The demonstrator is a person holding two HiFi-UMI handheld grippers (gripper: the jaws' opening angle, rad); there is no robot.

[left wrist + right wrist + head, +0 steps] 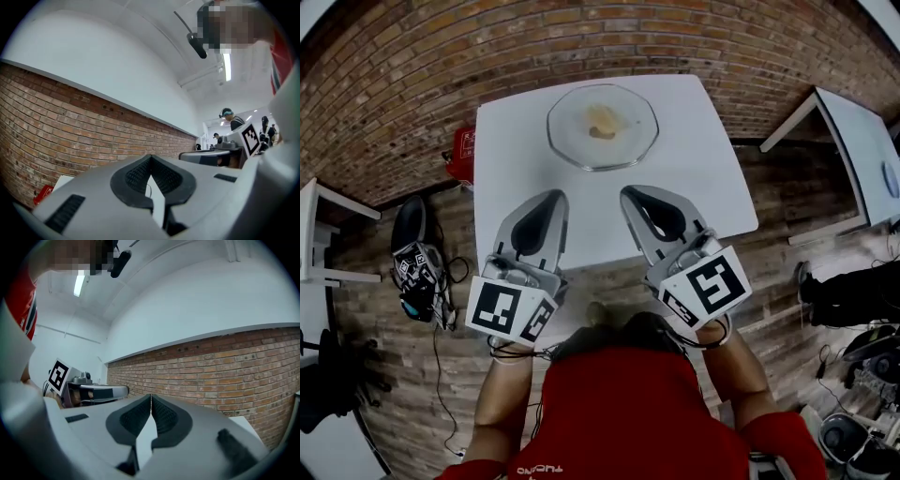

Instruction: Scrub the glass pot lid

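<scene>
A round glass pot lid (pixel 602 126) with a brownish smear at its middle lies on the far part of a white table (pixel 694 178). My left gripper (pixel 556 196) hovers over the table's near left part, shut with nothing in it. To its right my right gripper (pixel 627 194) is level with it, also shut and empty. Both point toward the lid and stop short of it. In the left gripper view my left gripper (pixel 150 158) has its jaws together. In the right gripper view my right gripper (pixel 150 396) shows the same. Neither gripper view shows the lid.
A brick wall (pixel 441 56) runs behind the table. A red box (pixel 463 156) stands on the floor by the table's left side. Another white table (pixel 862 150) is at the right, and a device with square markers (pixel 419 272) lies on the floor at the left.
</scene>
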